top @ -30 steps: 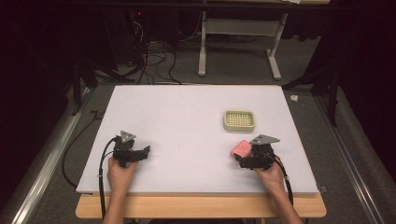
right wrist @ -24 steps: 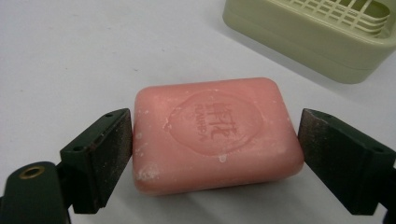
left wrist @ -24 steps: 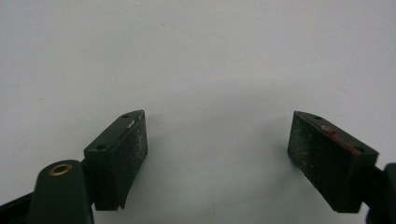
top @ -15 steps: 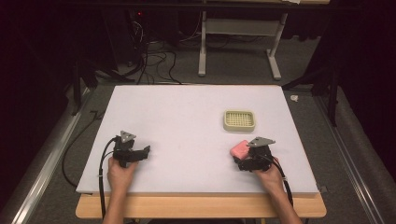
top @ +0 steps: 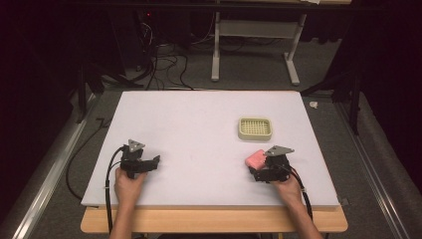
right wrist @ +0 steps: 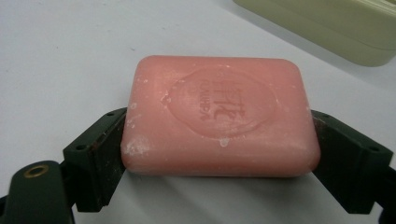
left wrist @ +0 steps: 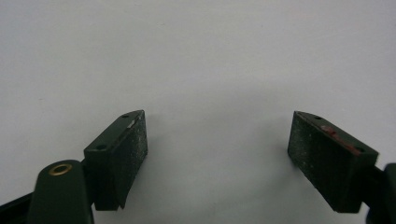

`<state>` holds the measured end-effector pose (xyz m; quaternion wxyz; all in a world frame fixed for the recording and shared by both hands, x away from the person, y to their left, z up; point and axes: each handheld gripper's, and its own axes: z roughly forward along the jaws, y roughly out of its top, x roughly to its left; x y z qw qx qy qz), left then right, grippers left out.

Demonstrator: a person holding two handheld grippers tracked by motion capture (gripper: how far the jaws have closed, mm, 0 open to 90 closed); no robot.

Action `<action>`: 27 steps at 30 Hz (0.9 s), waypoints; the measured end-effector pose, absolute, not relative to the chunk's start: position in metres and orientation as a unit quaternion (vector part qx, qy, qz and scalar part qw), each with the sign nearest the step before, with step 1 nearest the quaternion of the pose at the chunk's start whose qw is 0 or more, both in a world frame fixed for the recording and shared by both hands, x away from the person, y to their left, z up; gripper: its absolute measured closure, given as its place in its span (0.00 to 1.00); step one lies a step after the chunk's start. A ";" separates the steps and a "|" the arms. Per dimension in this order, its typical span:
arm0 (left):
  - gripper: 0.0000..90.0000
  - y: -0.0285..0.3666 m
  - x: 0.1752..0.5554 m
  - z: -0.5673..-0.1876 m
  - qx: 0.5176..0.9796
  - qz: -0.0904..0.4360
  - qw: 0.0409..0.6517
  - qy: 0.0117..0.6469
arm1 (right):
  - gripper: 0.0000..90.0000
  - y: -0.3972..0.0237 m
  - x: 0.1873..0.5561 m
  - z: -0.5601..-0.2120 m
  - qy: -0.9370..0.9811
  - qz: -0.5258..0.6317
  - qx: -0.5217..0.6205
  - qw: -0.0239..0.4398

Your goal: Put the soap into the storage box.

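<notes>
left gripper: lower left of the high view, low over the bare table; jaws spread wide, nothing between them, pads clean of any load.
soap: pink bar, lower right of the high view, just below the dish and apart from it; flat, stamped face up.
right gripper: jaws pressed on the bar's two short ends, gripping it; bar seems just off the table, judging by its shadow.
step in hand: probably carrying the soap to the dish.
doing it well: keep the bar level, hold the squeeze steady since soap is slippery, clear the dish rim, lower it centred on the grid, then release.
</notes>
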<state>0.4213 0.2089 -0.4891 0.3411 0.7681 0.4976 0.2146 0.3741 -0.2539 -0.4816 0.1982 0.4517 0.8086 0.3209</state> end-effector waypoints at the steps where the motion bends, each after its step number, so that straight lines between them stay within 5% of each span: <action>1: 0.23 0.209 0.421 -0.489 0.768 0.214 0.341 0.498 | 0.15 -0.253 0.374 -0.482 0.805 0.323 0.455 0.200; 27: 0.23 0.209 0.421 -0.489 0.768 0.214 0.341 0.498 | 0.16 -0.260 0.372 -0.455 0.785 0.370 0.459 0.190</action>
